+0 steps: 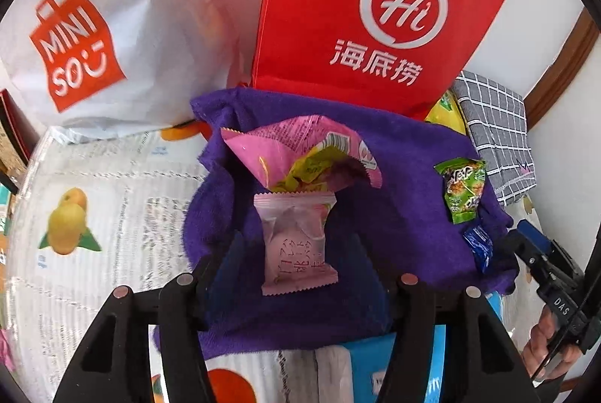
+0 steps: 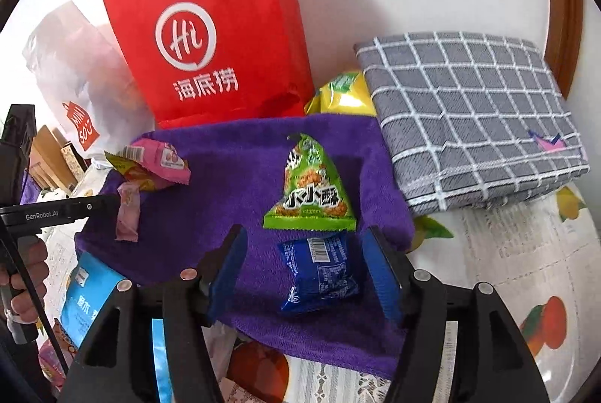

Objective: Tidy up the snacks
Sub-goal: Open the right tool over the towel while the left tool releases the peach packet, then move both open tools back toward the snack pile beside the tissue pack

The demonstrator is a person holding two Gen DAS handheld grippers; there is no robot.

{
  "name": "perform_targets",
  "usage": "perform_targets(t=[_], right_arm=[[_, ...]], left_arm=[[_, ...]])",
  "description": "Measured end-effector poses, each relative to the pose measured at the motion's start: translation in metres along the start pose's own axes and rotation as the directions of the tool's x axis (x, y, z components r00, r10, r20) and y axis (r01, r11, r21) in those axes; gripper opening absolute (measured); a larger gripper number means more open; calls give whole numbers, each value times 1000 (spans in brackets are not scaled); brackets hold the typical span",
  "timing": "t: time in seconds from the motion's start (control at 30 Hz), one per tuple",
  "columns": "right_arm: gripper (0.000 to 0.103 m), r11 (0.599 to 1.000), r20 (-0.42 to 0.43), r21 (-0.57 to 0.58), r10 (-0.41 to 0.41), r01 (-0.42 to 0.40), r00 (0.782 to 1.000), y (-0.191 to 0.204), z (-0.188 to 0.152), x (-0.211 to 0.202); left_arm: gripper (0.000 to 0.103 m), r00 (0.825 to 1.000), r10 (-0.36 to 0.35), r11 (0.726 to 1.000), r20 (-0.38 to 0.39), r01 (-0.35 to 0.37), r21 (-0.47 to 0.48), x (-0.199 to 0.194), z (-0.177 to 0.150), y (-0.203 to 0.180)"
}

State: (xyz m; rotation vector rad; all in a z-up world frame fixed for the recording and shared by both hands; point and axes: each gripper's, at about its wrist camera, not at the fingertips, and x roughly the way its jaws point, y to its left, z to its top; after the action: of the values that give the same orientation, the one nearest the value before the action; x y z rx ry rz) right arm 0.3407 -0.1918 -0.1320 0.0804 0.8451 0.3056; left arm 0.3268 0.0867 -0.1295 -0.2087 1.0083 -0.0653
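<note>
A purple towel [image 1: 394, 177] [image 2: 233, 185] is spread on the table with snacks on it. A pale pink snack packet [image 1: 296, 245] [image 2: 127, 211] lies flat between the fingers of my left gripper [image 1: 296, 237], which stands open with a gap on each side. Just beyond it lies an opened pink bag [image 1: 300, 147] [image 2: 161, 162] with yellow-green wrappers inside. My right gripper [image 2: 305, 230] is open around a blue snack packet [image 2: 323, 271] [image 1: 477, 245], its pads not pressing. A green triangular packet [image 2: 311, 192] [image 1: 462, 192] rests beyond the blue one.
A red bag [image 1: 375, 8] [image 2: 210, 27] and a white bag [image 1: 112, 27] [image 2: 71, 65] stand behind the towel. A folded grey checked cloth [image 2: 469, 117] [image 1: 496, 140] lies to the right, a yellow bag [image 2: 345, 95] beside it. A blue-and-white packet [image 2: 90, 298] sits near the front.
</note>
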Motion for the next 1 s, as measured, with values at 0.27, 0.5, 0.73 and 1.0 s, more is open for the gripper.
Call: perform_targets(t=[0.27,0.5,0.73,1.0], right_arm=[[63,999,58,-6,-49,49,997,7,-7,-44],[63,994,11,-60,-91,91,996,13,-49,-73],[63,995,-81,-98,-32,24,996,11,-94,-77],[75,987,-126,-158,-58,38,990,10,-119,-64]], left_arm=[[58,999,1,1000,45,-1,-7,-45,-19,2],[58,999,-25,1000,46,26,-16,-73,-49,5],[58,997,-33,999,64,33,-9,-102,-80,8],[59,999,-14,1000,48,14,9,-109,-106,13]])
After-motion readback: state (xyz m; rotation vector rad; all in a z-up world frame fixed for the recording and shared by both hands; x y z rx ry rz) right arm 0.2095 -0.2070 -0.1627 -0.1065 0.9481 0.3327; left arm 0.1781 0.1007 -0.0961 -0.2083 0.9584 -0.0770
